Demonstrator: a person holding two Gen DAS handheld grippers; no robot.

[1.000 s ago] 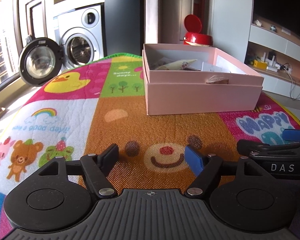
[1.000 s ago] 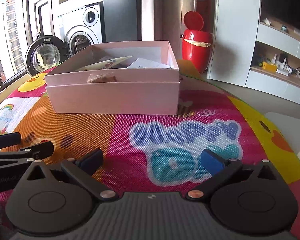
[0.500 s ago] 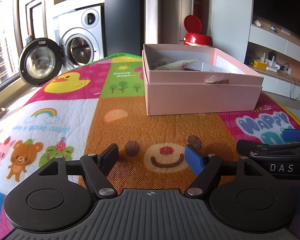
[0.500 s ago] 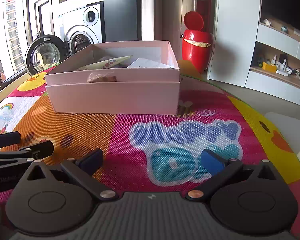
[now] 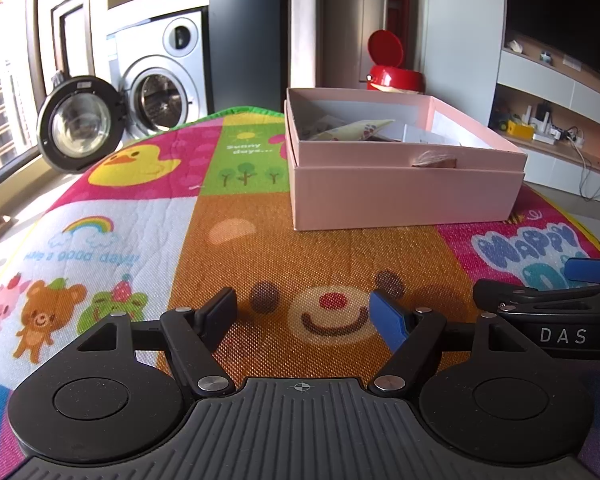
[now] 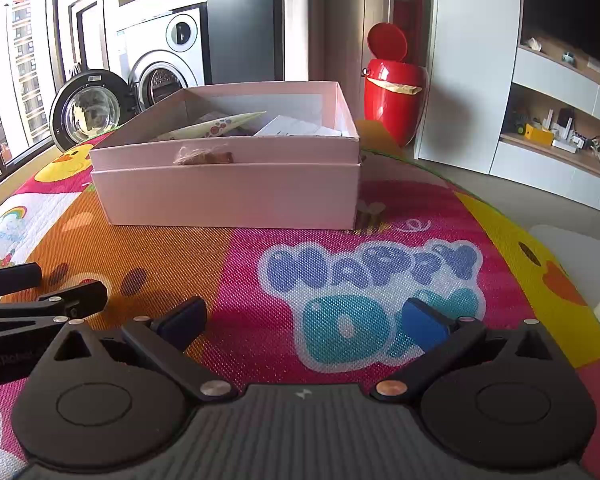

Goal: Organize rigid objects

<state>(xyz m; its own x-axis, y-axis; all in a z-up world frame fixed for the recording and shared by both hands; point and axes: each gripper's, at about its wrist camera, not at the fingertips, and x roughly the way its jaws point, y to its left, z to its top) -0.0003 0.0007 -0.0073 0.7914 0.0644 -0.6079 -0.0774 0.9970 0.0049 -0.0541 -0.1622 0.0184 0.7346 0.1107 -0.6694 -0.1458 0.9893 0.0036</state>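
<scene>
Nothing has shifted since the earlier frames: both grippers hold their places low over the play mat (image 5: 308, 248). Left gripper (image 5: 303, 312) has its fingers (image 5: 386, 320) spread wide and empty, hovering above the bear face at lower centre. Right gripper (image 6: 306, 320) is spread wide too, nothing between its fingers (image 6: 424, 322), over the "HAPPY DAY" lettering (image 6: 372, 268). Beyond, upper centre of both views, sits the pink cardboard box (image 5: 404, 196) on the mat, lid off, with a patterned paper cone (image 6: 216, 125), white cards and a twine-tied brown piece (image 6: 204, 156) inside. Behind it stands a red bin (image 6: 394, 96); a washing machine (image 5: 160, 92) with its door open fills the upper left.
</scene>
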